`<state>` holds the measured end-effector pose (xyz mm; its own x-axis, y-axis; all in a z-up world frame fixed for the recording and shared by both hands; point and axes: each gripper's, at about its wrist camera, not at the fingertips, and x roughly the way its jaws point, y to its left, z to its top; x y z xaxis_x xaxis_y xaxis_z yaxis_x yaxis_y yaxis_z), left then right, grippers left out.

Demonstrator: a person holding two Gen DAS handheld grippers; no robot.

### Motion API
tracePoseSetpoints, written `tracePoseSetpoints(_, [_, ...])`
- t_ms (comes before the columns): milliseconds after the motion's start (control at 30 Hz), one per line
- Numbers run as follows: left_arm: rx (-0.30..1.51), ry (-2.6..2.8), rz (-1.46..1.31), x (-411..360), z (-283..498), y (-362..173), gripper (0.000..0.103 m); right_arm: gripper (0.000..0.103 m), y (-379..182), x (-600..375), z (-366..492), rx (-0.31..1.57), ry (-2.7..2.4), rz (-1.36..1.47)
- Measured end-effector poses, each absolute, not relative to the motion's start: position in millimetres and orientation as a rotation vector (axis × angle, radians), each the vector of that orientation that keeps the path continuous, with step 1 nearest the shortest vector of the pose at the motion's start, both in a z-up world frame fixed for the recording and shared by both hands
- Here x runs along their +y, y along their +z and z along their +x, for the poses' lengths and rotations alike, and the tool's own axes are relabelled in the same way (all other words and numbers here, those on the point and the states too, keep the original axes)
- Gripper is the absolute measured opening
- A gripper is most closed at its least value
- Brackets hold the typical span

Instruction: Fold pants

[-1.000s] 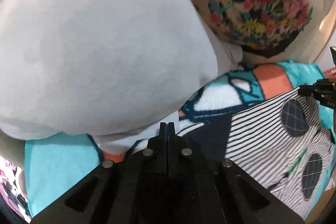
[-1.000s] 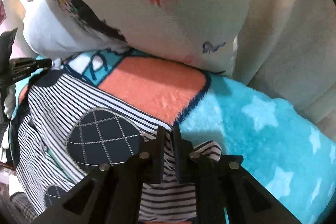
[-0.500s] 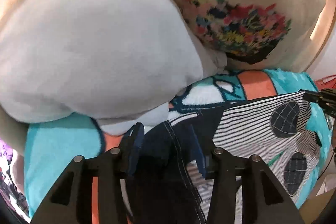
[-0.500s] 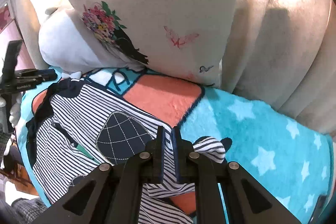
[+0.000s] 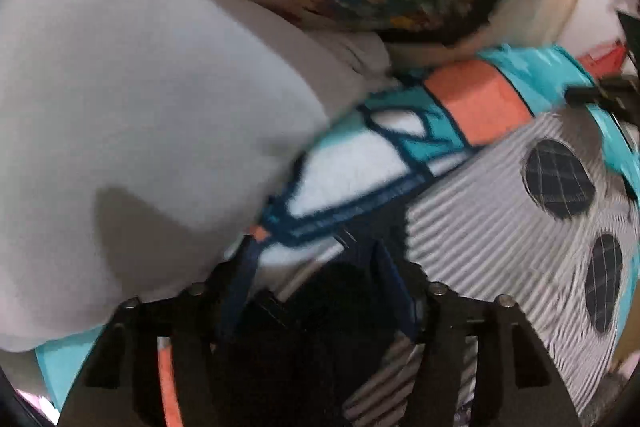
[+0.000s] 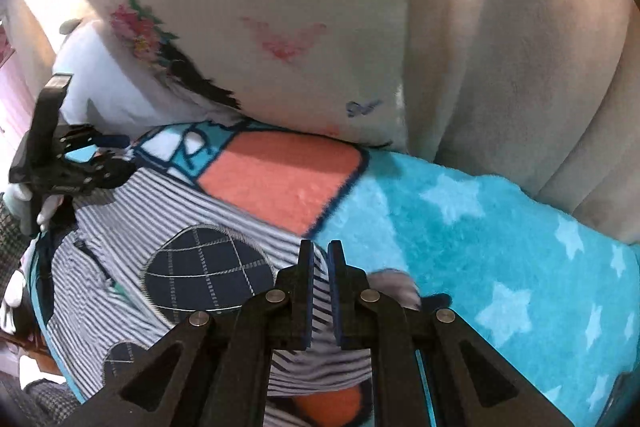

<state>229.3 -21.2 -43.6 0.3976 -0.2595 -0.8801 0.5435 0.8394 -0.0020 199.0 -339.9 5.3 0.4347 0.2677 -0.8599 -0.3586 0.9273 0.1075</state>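
Observation:
The pants (image 5: 480, 211) are white with thin navy stripes and dark checked oval patches; they lie spread on a turquoise, orange and white fleece blanket (image 6: 500, 247). My left gripper (image 5: 316, 255) is open, its jaws wide apart over the pants' dark navy waistband edge (image 5: 360, 283). My right gripper (image 6: 322, 259) is shut on a striped corner of the pants (image 6: 224, 223). The left gripper also shows in the right wrist view (image 6: 80, 155) at the far left edge of the pants. The right gripper's tip shows at the right edge of the left wrist view (image 5: 600, 93).
A big pale grey cushion (image 5: 140, 107) presses close on the left. A cream pillow with a flower print (image 6: 248, 27) leans behind the blanket. Beige sofa back (image 6: 520, 67) rises at the right.
My left gripper went from shut to open, letting go of the pants, and has moved in low toward the waistband edge. My right gripper stays shut on the striped corner and has pulled back slightly.

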Motion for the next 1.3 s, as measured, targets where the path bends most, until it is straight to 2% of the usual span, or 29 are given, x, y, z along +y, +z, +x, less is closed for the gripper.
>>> tracePoseSetpoints(33, [1.035,-0.531,0.313,-23.2,225.7,-42.2,0.033,0.008,4.1,-343.4,203.1,1.055,0.386,-0.081])
tracePoseSetpoints(67, [1.034,-0.547,0.326,-25.6,222.0,-40.8,0.013,0.008,3.4,-346.1,205.9,1.057,0.382,-0.070])
tracePoseSetpoints(100, [1.030,-0.560,0.338,-28.0,217.8,-38.8,0.008,0.008,1.9,-348.3,207.0,1.058,0.379,-0.063])
tracePoseSetpoints(233, [1.013,-0.548,0.356,-28.7,209.1,-33.3,0.006,0.011,0.9,-349.1,208.1,1.055,0.410,-0.021])
tracePoseSetpoints(300, [1.013,-0.541,0.360,-29.5,207.7,-33.2,0.006,0.033,2.8,-347.0,211.6,1.058,0.463,0.032])
tracePoseSetpoints(333, [1.012,-0.536,0.363,-29.0,207.0,-33.9,0.006,0.053,3.2,-342.8,213.7,1.060,0.485,0.033])
tracePoseSetpoints(367, [1.012,-0.529,0.361,-30.7,209.2,-36.3,0.007,0.064,3.1,-336.2,215.5,1.061,0.501,0.012])
tracePoseSetpoints(433, [1.017,-0.516,0.340,-25.6,213.6,-38.3,0.011,0.064,-1.8,-319.8,220.8,1.079,0.527,-0.057])
tracePoseSetpoints(533, [1.024,-0.496,0.325,-21.4,222.5,-41.5,0.038,0.064,-17.3,-302.8,230.2,1.129,0.562,-0.112])
tracePoseSetpoints(567, [1.023,-0.489,0.329,-20.5,224.2,-42.5,0.052,0.064,-23.5,-298.6,233.0,1.144,0.572,-0.130])
tracePoseSetpoints(600, [1.023,-0.485,0.329,-20.2,225.8,-44.0,0.059,0.064,-30.2,-293.9,235.6,1.162,0.578,-0.152])
tracePoseSetpoints(667, [1.037,-0.499,0.307,-18.3,228.7,-44.9,0.059,0.065,-42.4,-285.4,238.2,1.188,0.584,-0.198])
tracePoseSetpoints(700, [1.041,-0.502,0.303,-16.9,228.8,-44.1,0.054,0.065,-42.8,-282.1,236.9,1.171,0.586,-0.216])
tracePoseSetpoints(733, [1.041,-0.521,0.294,-16.0,227.6,-43.3,0.045,0.062,-43.3,-278.7,235.6,1.171,0.590,-0.222])
tracePoseSetpoints(767, [1.032,-0.545,0.291,-16.7,224.5,-41.5,0.015,0.046,-43.7,-276.5,233.6,1.167,0.591,-0.229])
tracePoseSetpoints(800, [1.025,-0.557,0.303,-18.5,220.6,-40.3,0.007,0.034,-43.5,-272.9,229.5,1.158,0.599,-0.241])
tracePoseSetpoints(833, [1.012,-0.547,0.320,-20.1,217.4,-39.6,0.006,0.014,-41.3,-268.8,223.7,1.156,0.618,-0.246])
tracePoseSetpoints(867, [0.998,-0.536,0.336,-21.2,213.6,-39.2,0.006,0.008,-41.1,-265.3,219.8,1.160,0.636,-0.246])
tracePoseSetpoints(1033, [0.956,-0.503,0.313,-13.3,197.0,-27.1,0.005,0.006,-30.9,-259.6,208.5,1.137,0.618,-0.268])
tracePoseSetpoints(1300, [0.817,-0.486,0.245,7.2,136.8,28.1,0.005,0.006,18.5,-263.0,161.1,0.997,0.590,-0.259])
